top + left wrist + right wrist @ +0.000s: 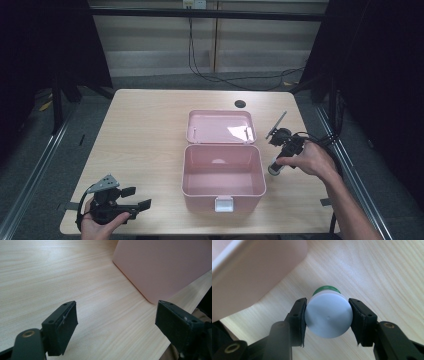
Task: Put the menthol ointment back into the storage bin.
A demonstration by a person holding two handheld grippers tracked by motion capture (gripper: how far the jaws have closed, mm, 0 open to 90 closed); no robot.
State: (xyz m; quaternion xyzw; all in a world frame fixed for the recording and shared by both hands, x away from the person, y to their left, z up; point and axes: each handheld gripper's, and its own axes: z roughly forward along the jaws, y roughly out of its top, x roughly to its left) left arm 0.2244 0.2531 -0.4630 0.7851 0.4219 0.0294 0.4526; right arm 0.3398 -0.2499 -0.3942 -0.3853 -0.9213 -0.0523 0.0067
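high view: pink box sits open mid-table, lid laid back. left gripper rests at the near left corner, right gripper just right of the box.

left gripper view: jaws wide apart over bare wood, box wall ahead.

right gripper view: jaws clamped on a white-capped bottle, green below, beside the box.
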